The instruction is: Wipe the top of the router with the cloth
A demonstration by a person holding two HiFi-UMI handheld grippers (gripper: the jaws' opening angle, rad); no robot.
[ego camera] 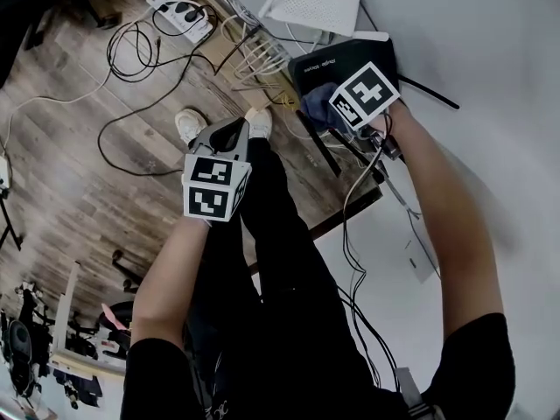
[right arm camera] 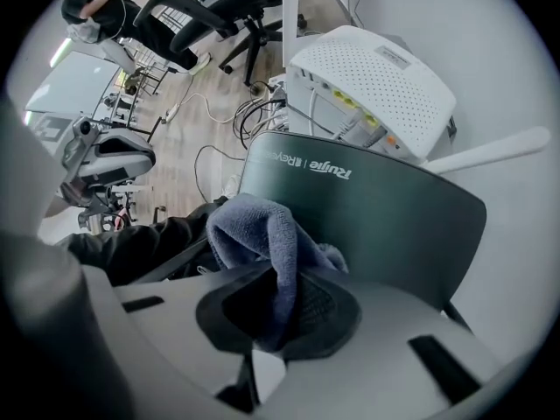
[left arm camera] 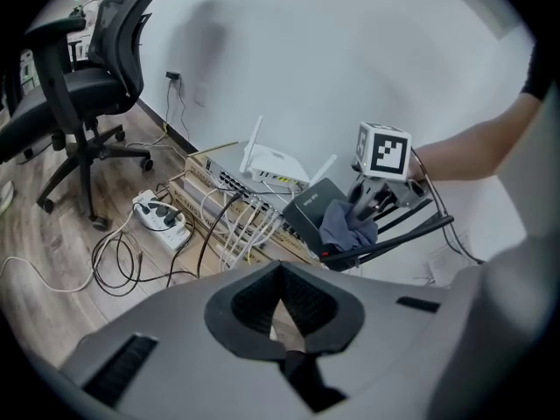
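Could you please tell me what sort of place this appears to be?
Most likely an office or network lab: a black wheeled office chair on wood-look flooring, a stack of network switches with white cables plugged in, and a white power strip beside them.

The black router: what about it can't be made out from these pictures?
- Top of the router beneath the cloth: covered by it in every view.
- Router's near edge, right gripper view: hidden behind the right gripper.
- Much of the router, head view: behind that gripper's marker cube.
- White router label: too small to read.
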